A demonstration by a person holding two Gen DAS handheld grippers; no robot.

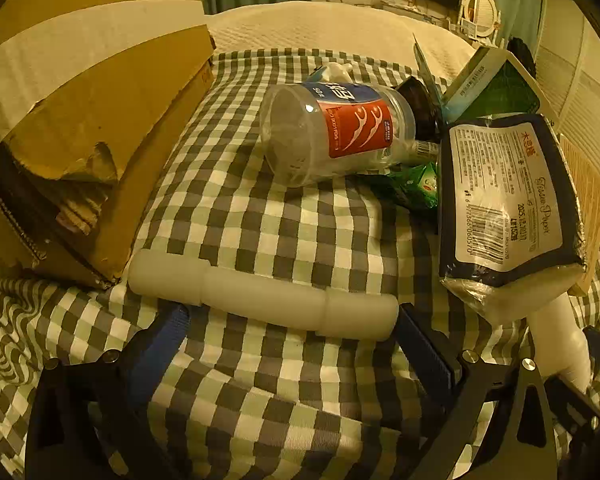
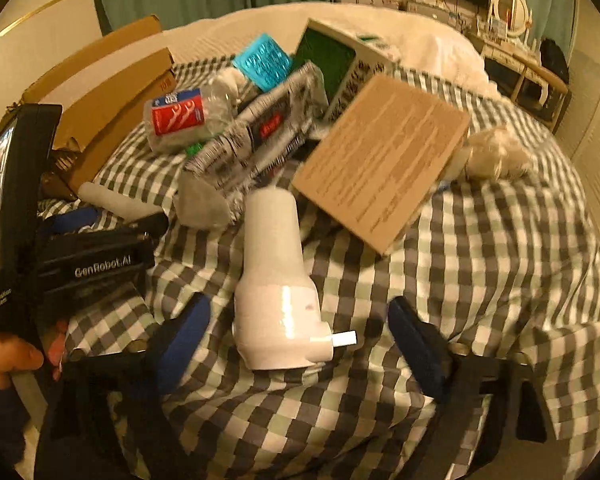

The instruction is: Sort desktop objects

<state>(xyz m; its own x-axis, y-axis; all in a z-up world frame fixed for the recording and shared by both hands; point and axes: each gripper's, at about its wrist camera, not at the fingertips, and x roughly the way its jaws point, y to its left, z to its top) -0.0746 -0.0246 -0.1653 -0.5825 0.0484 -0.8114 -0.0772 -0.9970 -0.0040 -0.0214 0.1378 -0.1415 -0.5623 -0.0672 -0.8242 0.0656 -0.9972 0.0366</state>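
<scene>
Checked bedspread [image 1: 260,232] carries the clutter: cardboard box [image 1: 92,120] at left, tissue pack [image 1: 508,200] at right, clear jar [image 1: 332,132] between them. White tube [image 1: 260,300] lies crosswise just ahead of the left gripper [image 1: 292,328], jaws fully spread, holding nothing. Right gripper [image 2: 296,340] straddles the white pump bottle [image 2: 276,288], jaws wide, pads not touching. My read: centre on the bottle body, clear of the nozzle [image 2: 342,338], then close squarely.

Both my wrist cameras look steeply down, close over the grey-and-white checked cloth [image 1: 260,216], sharing the clear plastic jar with a red label [image 2: 184,120].
</scene>
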